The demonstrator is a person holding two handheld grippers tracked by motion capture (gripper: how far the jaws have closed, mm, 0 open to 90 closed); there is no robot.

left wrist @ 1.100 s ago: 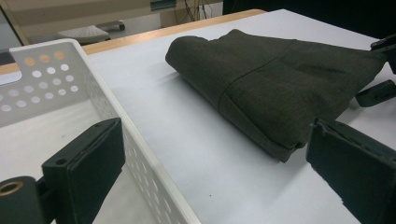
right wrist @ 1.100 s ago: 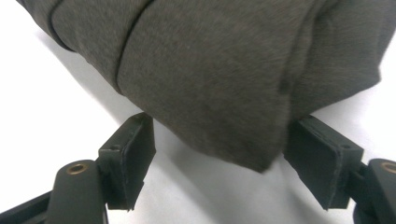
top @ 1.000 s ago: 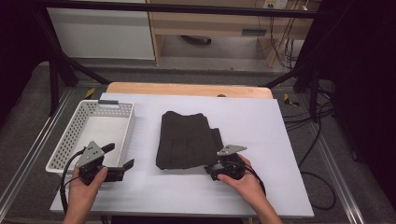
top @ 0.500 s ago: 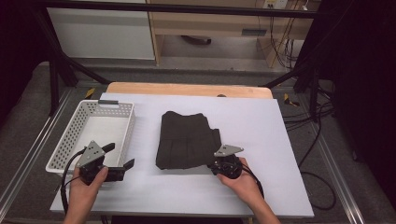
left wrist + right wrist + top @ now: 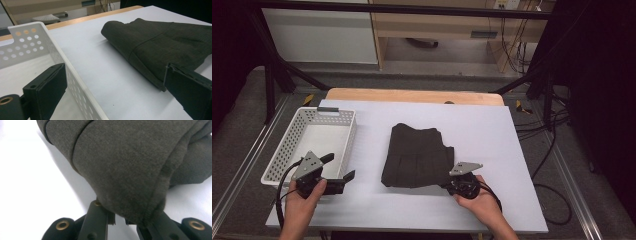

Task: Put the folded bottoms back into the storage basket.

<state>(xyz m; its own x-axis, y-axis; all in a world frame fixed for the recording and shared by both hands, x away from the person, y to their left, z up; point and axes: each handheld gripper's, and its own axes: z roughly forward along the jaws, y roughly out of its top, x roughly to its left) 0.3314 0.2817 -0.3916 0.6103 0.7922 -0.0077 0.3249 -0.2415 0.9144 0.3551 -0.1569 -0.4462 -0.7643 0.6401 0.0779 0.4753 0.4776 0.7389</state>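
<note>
A dark folded garment (image 5: pixel 417 155) lies in the middle of the white table (image 5: pixel 497 135). My right gripper (image 5: pixel 450 185) is at its near right corner. In the right gripper view the jaws (image 5: pixel 125 221) have just been closing and now pinch the garment's (image 5: pixel 120 165) hemmed edge, which drapes over them. My left gripper (image 5: pixel 339 166) stands open near the table's front left, beside the basket, with nothing between its jaws. In the left gripper view its jaws (image 5: pixel 112 80) frame bare table, with the garment (image 5: pixel 160 42) farther off to the right.
A white perforated basket (image 5: pixel 348 134) sits at the table's left, and its wall (image 5: pixel 62 57) is close to my left jaw. A wooden strip (image 5: pixel 412 95) runs along the far edge. Cables hang off the table's right.
My right gripper has slid left to the garment's near right corner and its jaws have shut on the cloth. The left gripper has stayed put.
</note>
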